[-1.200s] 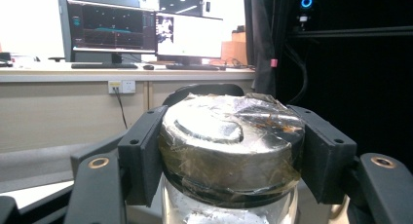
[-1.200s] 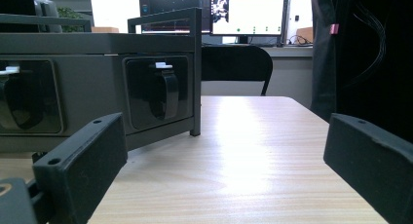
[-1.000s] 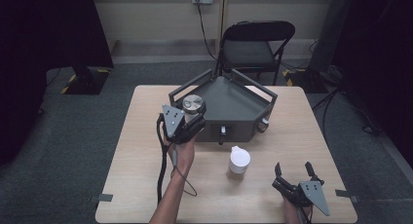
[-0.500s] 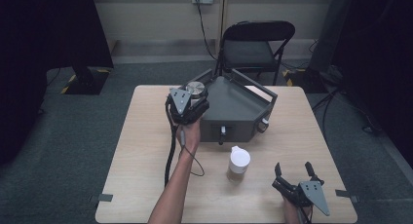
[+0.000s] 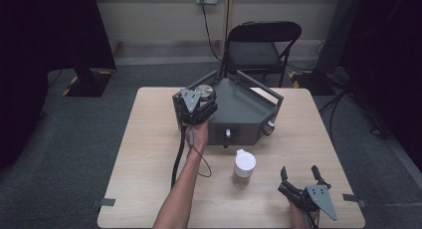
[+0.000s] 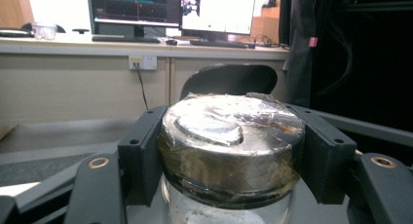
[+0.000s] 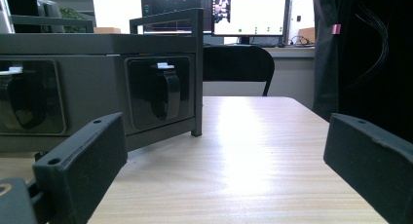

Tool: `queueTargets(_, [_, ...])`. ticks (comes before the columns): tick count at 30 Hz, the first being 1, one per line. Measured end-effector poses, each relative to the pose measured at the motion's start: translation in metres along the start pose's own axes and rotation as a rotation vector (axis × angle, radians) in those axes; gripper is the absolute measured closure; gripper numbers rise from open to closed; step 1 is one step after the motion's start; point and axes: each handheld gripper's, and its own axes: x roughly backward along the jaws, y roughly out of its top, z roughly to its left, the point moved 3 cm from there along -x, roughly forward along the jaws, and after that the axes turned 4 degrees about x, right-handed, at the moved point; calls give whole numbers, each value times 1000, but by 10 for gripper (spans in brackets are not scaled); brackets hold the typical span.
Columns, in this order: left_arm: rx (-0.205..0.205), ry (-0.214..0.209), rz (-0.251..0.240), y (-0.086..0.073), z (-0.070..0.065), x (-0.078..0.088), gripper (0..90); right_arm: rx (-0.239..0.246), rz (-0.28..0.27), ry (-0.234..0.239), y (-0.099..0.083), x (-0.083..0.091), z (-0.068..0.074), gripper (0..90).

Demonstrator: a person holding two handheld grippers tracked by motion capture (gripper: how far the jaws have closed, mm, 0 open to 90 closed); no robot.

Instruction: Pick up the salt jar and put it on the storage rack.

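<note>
left gripper (image 5: 205, 100): up at the near-left corner of the grey box (image 5: 244, 109); in its own view the two black jaws sit tight against either side of a shiny metal lid (image 6: 233, 136), so it's clamped on that lid; fingers (image 6: 142, 156) flat on the rim

lid: round, silvery, wrapped in crinkly clear film; sits on a clear jar (image 6: 229, 212) whose glass peeks out just underneath; from above you can see the lid (image 5: 204, 91) poking out beyond the gripper, on top of the box's left corner

left hand (image 5: 198, 134): holding the gripper from behind, forearm coming in from the bottom edge; black cable (image 5: 177, 154) hanging down beside the arm

right gripper (image 5: 300, 178): resting low at the near-right part of the table (image 5: 149, 164); jaws spread wide, nothing between them; its own view looks across bare wood at the box front

box: dark grey, angular, with a rail frame on top; dark latches (image 7: 165, 92) in recessed panels on its sides

white cup (image 5: 244, 166): standing on the table in front of the box, between the two grippers, not touching either

behind: black folding chair (image 5: 261, 45) just past the far edge; monitors (image 7: 248, 14) on a desk further back
</note>
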Motion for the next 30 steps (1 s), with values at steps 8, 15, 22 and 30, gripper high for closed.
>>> queueTargets(8, [-20,14,23,-3,-1,-4,348,1,4,3,0,0,0,4])
queueTargets(15, [-40,17,28,-3,-1,-5,347,2,6,0,1,-1,0,4])
queueTargets(22, [-38,13,32,-2,0,-5,345,1,5,-1,1,0,0,4])
queueTargets(30, [34,-6,45,-1,13,-7,40,2,5,-2,1,-1,0,4])
